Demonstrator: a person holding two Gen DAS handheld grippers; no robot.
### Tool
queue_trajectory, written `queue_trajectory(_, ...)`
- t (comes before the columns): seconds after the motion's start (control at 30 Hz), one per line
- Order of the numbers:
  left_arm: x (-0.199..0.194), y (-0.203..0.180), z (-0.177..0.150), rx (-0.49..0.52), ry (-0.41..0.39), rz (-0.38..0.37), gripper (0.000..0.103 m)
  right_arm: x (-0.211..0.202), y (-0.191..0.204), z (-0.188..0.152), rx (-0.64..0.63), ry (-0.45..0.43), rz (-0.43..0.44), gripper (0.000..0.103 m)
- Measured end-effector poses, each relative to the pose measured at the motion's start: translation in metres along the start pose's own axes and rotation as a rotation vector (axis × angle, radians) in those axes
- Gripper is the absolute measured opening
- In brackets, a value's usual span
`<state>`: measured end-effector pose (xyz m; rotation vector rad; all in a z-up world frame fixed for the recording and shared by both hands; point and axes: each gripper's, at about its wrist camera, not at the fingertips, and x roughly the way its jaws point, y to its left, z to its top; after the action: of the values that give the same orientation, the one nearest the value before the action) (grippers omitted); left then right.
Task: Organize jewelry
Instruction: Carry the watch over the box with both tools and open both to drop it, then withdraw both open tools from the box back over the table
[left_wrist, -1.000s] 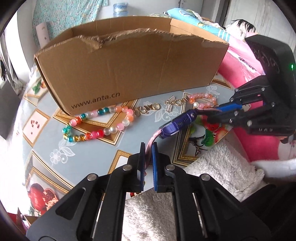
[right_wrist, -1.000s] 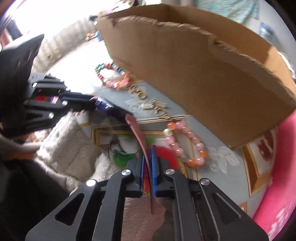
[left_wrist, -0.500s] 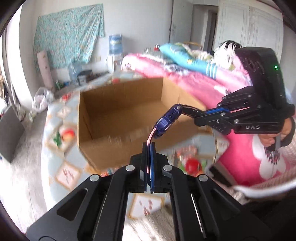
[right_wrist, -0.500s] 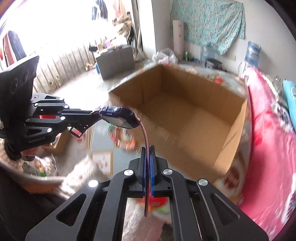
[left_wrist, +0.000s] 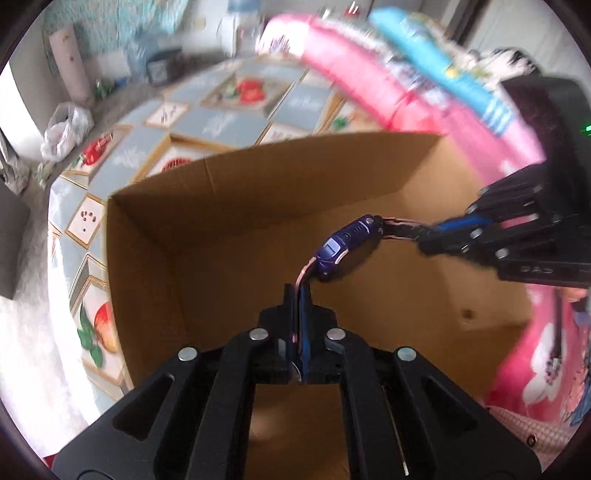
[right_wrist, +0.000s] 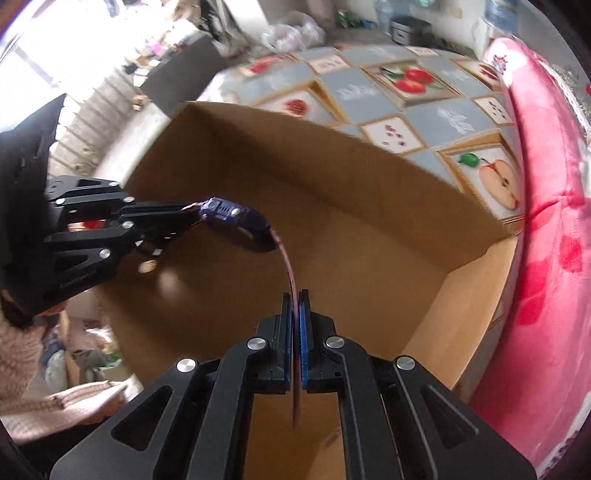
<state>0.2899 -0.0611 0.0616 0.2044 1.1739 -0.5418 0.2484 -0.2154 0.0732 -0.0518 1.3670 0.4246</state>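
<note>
A purple watch (left_wrist: 347, 245) with pink straps hangs in the air over the open cardboard box (left_wrist: 229, 206). My left gripper (left_wrist: 297, 295) is shut on one pink strap (left_wrist: 306, 269). My right gripper (right_wrist: 295, 299) is shut on the other pink strap (right_wrist: 288, 269). In the right wrist view the watch (right_wrist: 236, 221) sits between both grippers, above the box's brown floor (right_wrist: 362, 266). The left gripper (right_wrist: 184, 218) shows at the left there, and the right gripper (left_wrist: 424, 236) shows at the right in the left wrist view. The box looks empty inside.
The box stands on a table with a fruit-pattern cloth (right_wrist: 399, 85). A pink blanket (right_wrist: 554, 221) lies to the right of the box. Bags and bottles (left_wrist: 66, 125) stand on the floor beyond the table.
Both grippers have lifted the watch off the table, carried it over the box's near wall, and now hold it above the inside of the box. The beaded bracelets have left view.
</note>
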Motion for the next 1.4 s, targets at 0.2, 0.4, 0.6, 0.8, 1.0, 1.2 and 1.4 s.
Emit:
queue_trajectory(0.2,0.03,0.012,0.02,-0.011,0.002,0.109,0.036,0.005,-0.016,0.02,0.025,-0.041,-0.048,0.019)
queue_trajectory(0.4,-0.021,0.019,0.009,-0.03,-0.167,0.103,0.053,-0.031,-0.019,0.005,0.01,-0.208,-0.107,0.026)
queue_trajectory(0.6,-0.078,0.046,-0.031,-0.149,-0.301,0.095,0.078,-0.089,-0.025,-0.06,0.138,-0.419,-0.095,0.055)
queue_trajectory(0.8,-0.054,0.066,-0.084,-0.293,-0.202,-0.011,0.08,-0.058,-0.039,-0.128,0.333,-0.395,-0.026,0.077)
queue_trajectory(1.0,-0.041,0.048,-0.116,-0.332,-0.215,-0.086,0.08,-0.014,-0.021,-0.125,0.289,-0.292,0.059,0.079)
queue_trajectory(1.2,-0.052,0.047,-0.136,-0.384,-0.258,-0.1,0.081,-0.006,-0.023,-0.098,0.254,-0.302,0.031,0.079)
queue_trajectory(1.4,-0.053,0.043,-0.143,-0.378,-0.284,-0.086,0.082,0.001,-0.019,-0.091,0.24,-0.323,-0.036,0.079)
